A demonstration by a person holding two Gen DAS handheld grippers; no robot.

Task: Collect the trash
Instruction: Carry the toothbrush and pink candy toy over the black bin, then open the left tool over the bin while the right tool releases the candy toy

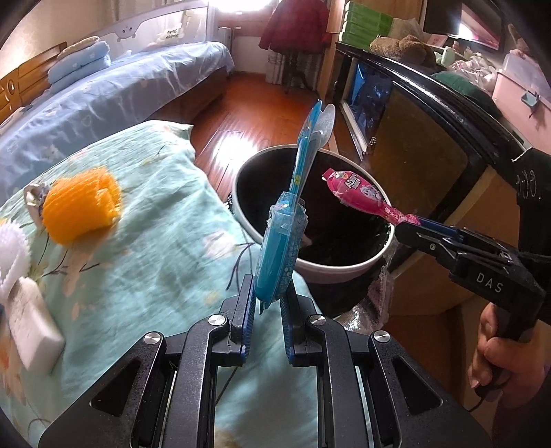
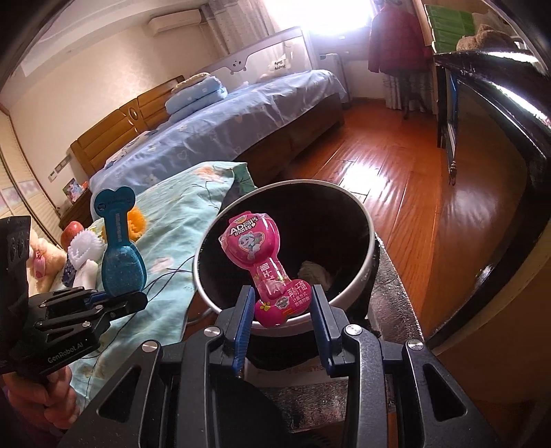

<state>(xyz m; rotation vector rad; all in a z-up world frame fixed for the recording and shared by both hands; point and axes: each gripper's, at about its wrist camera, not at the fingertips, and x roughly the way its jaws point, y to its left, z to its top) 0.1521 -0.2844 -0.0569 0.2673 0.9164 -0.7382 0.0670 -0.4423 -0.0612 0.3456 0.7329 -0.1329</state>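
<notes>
Right wrist: pink bone-shaped wrapper (image 2: 267, 272), glossy

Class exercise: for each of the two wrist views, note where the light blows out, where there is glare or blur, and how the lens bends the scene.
Left wrist view: window blown out, glare on the wood floor, orange mesh ball and bedspread blurred, dark fisheye corners. Right wrist view: window overexposed, floor streaked with glare, cabinet edge bowed, pink packet sharp.
</notes>
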